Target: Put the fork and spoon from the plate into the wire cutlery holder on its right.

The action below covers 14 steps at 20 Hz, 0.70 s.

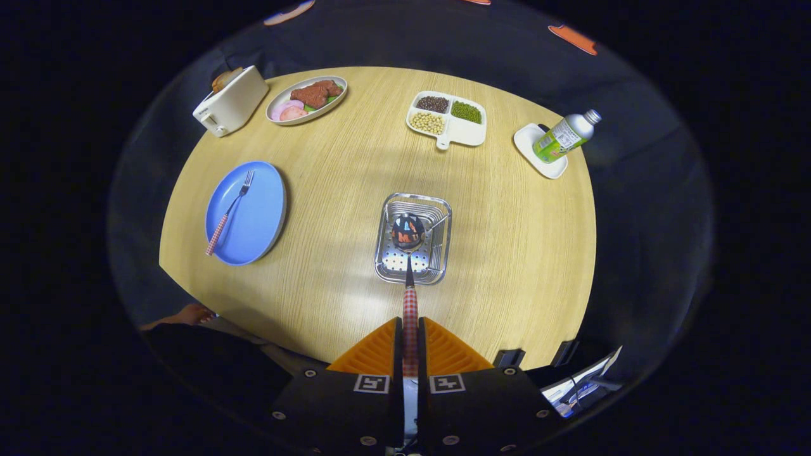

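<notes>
My gripper (410, 323) is shut on the red-checked handle of the spoon (408, 253). The spoon points straight ahead of the fingers, and its shiny bowl hangs over the wire cutlery holder (437, 209), a square metal basket in the middle of the round wooden table. To the left of the holder lies the blue plate (253, 218). The fork (228, 213) rests on it, its checked handle toward me and its tines away.
At the table's far side stand a white toaster (230, 101), an oval plate of meat (306, 99), a divided dish of beans (447, 118) and a bottle (566, 135) lying on a small white dish. A person's hand (190, 315) shows at the table's near left edge.
</notes>
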Tool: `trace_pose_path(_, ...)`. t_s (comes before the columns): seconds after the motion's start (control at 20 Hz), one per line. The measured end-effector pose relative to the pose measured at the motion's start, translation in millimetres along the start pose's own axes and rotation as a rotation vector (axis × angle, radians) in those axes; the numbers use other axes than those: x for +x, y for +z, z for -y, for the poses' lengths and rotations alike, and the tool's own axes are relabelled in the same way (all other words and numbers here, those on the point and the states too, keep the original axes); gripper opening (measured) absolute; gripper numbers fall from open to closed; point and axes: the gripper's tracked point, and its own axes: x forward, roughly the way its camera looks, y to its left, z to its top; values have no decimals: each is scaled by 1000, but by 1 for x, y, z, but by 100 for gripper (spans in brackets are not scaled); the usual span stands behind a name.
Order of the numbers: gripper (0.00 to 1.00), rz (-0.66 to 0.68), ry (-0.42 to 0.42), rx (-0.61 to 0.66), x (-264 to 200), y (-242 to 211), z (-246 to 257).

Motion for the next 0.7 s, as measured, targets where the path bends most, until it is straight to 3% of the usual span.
trace_pose_path(0.25, 10, -78, 15, -1, 16, 11, 6)
trace_pose_path(0.7, 12, -35, -4, 54, 23, 28, 14)
